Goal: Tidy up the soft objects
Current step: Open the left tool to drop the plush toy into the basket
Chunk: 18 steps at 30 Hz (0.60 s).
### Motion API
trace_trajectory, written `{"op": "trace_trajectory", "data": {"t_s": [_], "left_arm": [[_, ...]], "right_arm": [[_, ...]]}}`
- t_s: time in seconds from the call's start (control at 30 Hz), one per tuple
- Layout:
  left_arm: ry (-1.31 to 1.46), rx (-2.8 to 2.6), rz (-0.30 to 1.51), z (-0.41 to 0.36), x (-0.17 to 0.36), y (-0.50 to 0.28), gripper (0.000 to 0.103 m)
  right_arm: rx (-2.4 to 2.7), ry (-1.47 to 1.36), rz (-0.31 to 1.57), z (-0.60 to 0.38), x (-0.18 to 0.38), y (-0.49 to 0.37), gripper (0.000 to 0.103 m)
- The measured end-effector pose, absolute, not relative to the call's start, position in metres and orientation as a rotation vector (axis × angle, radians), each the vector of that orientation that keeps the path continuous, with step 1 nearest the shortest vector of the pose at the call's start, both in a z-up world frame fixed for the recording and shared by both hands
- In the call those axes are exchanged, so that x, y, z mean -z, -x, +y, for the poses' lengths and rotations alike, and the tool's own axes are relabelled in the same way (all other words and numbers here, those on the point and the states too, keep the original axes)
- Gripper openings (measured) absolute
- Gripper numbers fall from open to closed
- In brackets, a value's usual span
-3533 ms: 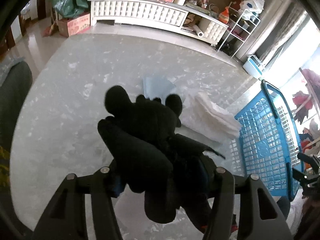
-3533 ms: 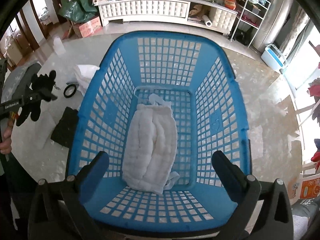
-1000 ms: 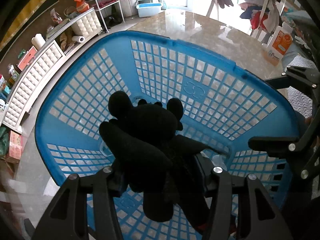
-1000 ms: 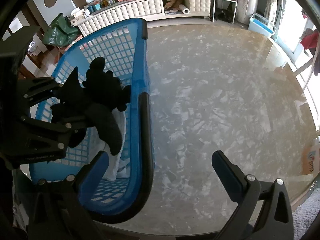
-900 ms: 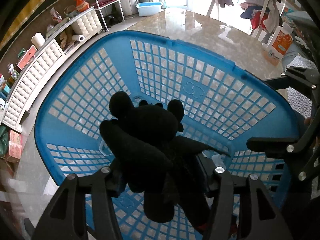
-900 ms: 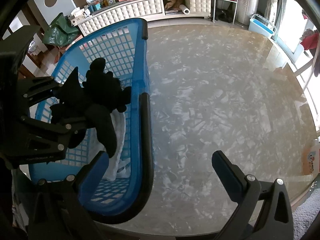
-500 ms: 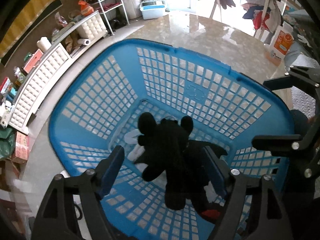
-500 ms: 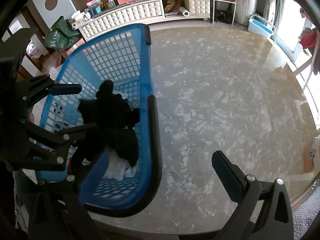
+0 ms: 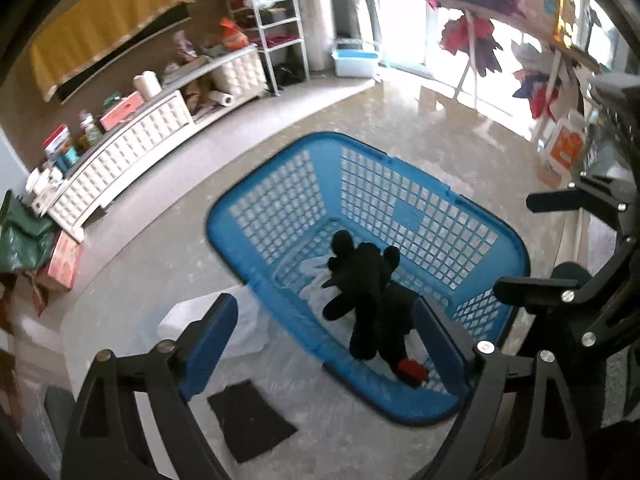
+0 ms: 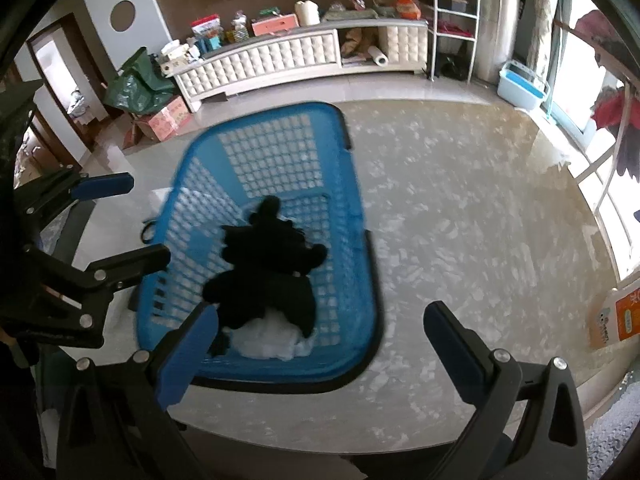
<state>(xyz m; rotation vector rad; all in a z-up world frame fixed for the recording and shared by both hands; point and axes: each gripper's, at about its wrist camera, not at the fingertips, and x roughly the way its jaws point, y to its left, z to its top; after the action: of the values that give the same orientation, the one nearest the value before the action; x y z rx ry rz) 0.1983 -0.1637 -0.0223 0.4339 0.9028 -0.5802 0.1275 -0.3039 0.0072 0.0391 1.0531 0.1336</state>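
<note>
The black plush toy (image 9: 370, 292) lies inside the blue basket (image 9: 404, 196), low in the centre of the left wrist view, sprawled on a white folded cloth (image 10: 268, 340) on the basket floor. The left gripper (image 9: 324, 340) hangs above it with its jaws opening and nothing between them; the toy is let go. The right gripper (image 10: 320, 344), at the bottom of its own frame, stands wide and empty over the basket's near rim.

The toy looks light, limp and squashy, not fragile; it probably gives under a pinch, so the thick body is a surer hold than a floppy limb. Left of the basket in the left wrist view, a white folded cloth (image 9: 224, 320) and a flat black piece (image 9: 250, 418) lie on the marble table (image 10: 460, 240), both thin and soft. The basket wall beside them may crowd a low approach
</note>
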Motion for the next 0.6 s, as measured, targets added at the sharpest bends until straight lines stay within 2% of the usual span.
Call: {"op": "trace_trajectory", "data": {"t_s": [0.3, 0.53, 0.57, 0.6], "left_arm": [[-0.320, 0.453, 0.857, -0.109, -0.006, -0.166, 0.089], [-0.241, 0.372, 0.868, -0.066, -0.005, -0.147, 0.089], [-0.235, 0.363, 0.866, -0.061, -0.005, -0.145, 0.090], [-0.219, 0.350, 0.860, -0.053, -0.004, -0.141, 0.095]], "right_arm": [[-0.186, -0.004, 0.995, -0.262, -0.026, -0.116, 0.103], [-0.256, 0.021, 0.984, -0.223, -0.024, -0.110, 0.103], [-0.263, 0.023, 0.982, -0.219, -0.024, -0.109, 0.103], [-0.271, 0.023, 0.977, -0.214, -0.023, -0.109, 0.103]]}}
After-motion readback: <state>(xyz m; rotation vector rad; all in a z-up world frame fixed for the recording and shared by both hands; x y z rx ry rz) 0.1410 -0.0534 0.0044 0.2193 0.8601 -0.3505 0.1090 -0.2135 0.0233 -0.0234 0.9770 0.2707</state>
